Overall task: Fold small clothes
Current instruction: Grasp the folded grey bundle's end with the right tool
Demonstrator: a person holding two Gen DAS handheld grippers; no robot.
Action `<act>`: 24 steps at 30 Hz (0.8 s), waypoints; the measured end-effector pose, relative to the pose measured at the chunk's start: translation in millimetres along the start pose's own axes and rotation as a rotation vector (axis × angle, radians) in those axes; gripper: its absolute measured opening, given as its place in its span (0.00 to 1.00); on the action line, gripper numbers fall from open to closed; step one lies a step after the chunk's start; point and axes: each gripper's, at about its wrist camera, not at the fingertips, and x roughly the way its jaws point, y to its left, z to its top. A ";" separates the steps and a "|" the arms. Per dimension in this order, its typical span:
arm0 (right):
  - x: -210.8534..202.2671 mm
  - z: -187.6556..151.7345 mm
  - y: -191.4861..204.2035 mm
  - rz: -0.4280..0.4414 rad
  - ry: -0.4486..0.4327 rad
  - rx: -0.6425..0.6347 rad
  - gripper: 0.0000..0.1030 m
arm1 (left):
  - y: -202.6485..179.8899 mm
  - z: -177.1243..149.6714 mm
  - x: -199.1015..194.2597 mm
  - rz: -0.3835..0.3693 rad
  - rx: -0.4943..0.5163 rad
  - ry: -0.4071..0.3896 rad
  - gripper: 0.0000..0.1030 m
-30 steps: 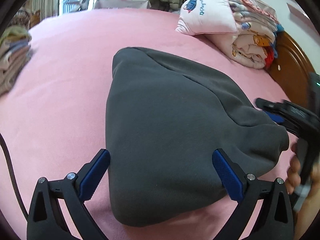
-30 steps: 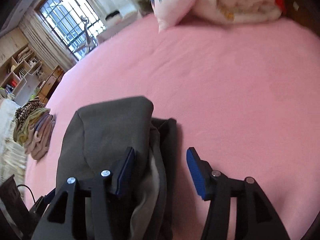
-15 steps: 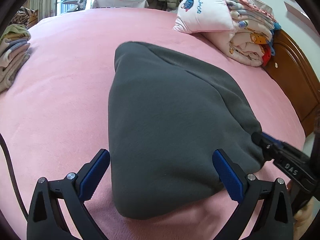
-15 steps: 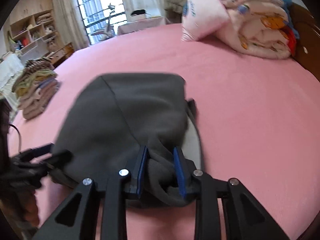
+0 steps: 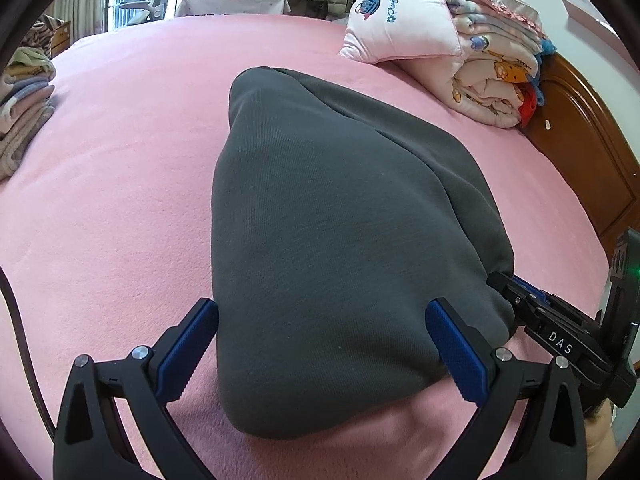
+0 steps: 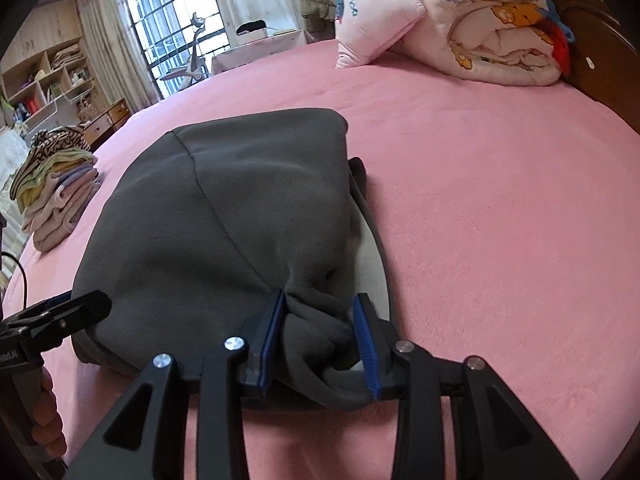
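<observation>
1. We see the grey garment (image 5: 340,240) lying folded on the pink bed (image 5: 120,200), its long axis running away from our left gripper (image 5: 320,352) toward its narrower far end.
2. Our left gripper's jaws stand wide apart, straddling the near edge of the cloth.
3. Our right gripper (image 6: 320,336), which hovered spread over the garment a second ago, closed on a bunched fold and has just eased slightly, with the cloth between its pads.
4. "DAS" reads on the right gripper's finger.

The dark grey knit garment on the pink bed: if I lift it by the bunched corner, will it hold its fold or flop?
The dark grey knit garment will probably flop: it bunches into soft folds between the right gripper pads. The thick cloth looks heavy enough to sag. The ribbed knit on the fleecy pink bed cover should drag, not slide.
</observation>
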 end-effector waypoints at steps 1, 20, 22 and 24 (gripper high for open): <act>-0.6 0.4 0.8 -0.006 0.003 0.002 0.33 | 2.0 0.1 -1.9 0.003 -0.004 0.006 1.00; -91.6 0.6 47.7 -0.021 0.024 -0.083 0.55 | 1.5 -10.3 -141.3 0.115 0.047 -0.104 0.99; -99.5 -1.6 51.1 -0.020 0.029 -0.100 0.60 | 1.1 -4.6 -153.3 0.101 0.040 -0.120 0.99; -108.1 -0.1 53.9 -0.007 0.029 -0.113 0.65 | 0.3 5.0 -163.2 0.084 0.040 -0.133 0.99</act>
